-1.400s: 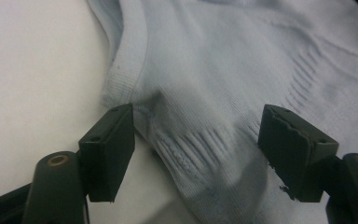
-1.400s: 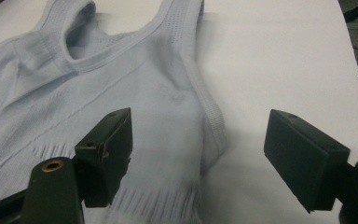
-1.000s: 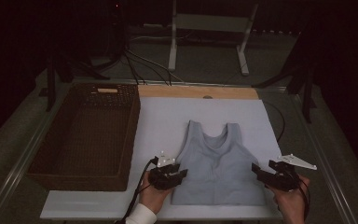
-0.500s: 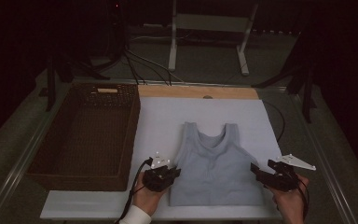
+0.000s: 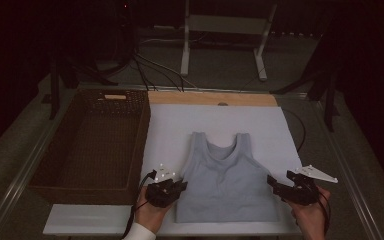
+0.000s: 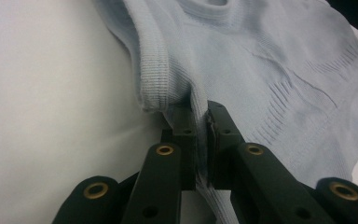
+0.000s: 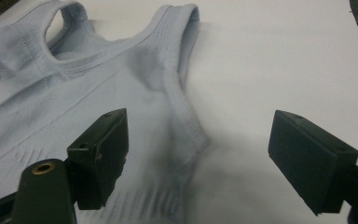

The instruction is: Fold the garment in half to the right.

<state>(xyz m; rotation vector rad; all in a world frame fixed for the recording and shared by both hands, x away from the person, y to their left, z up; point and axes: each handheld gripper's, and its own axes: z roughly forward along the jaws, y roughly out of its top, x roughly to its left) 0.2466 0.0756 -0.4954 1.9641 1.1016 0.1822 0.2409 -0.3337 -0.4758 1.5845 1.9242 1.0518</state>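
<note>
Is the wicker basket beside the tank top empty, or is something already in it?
Empty. The high view looks down into the wicker basket and shows bare woven floor; the tank top lies spread on the white mat.

The left gripper [image 6: 201, 140] has its jaws closed tight on the side edge of the pale blue tank top [image 6: 261, 70], just below the ribbed armhole. The top lies on a white sheet [image 6: 51, 116].

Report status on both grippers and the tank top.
Left gripper shut on tank top side edge. Right gripper open, jaws straddling the other side edge, not gripping. Top flat on white mat. Nothing in the way.
</note>
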